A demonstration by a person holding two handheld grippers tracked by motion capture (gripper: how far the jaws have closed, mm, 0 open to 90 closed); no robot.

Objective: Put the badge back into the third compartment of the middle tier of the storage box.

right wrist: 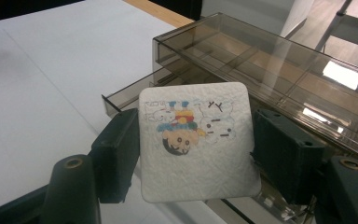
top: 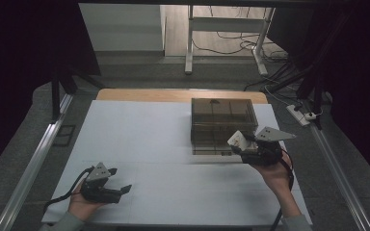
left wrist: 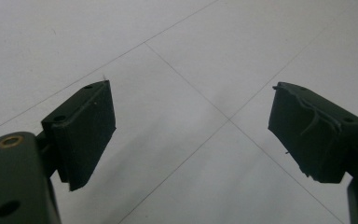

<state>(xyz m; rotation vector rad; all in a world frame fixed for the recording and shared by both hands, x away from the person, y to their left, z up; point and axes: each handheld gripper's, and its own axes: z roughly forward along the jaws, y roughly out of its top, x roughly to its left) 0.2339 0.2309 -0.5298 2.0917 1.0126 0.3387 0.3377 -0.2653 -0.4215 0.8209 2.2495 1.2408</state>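
A white sheet (top: 164,144) marked with thin grid lines covers the table, with a strip of bare wood (top: 173,95) left showing at its far edge. Beyond the table a grey floor, a white frame (top: 224,29) and loose cables (top: 274,72) are seen, with dark curtains at both sides.

A smoky clear box (top: 223,124) stands on the sheet just ahead of the right claw (top: 241,144); its inside is split into compartments, whose contents cannot be made out, and a shallow drawer (right wrist: 130,95) is pulled partly out at its base. A white square coaster (right wrist: 198,140) with a cartoon print is clamped between the right claw's jaws, in front of the drawer.

The left claw (top: 120,183) is held low over the sheet, well apart from the box, its jaws spread wide with bare sheet between its pads (left wrist: 86,130).
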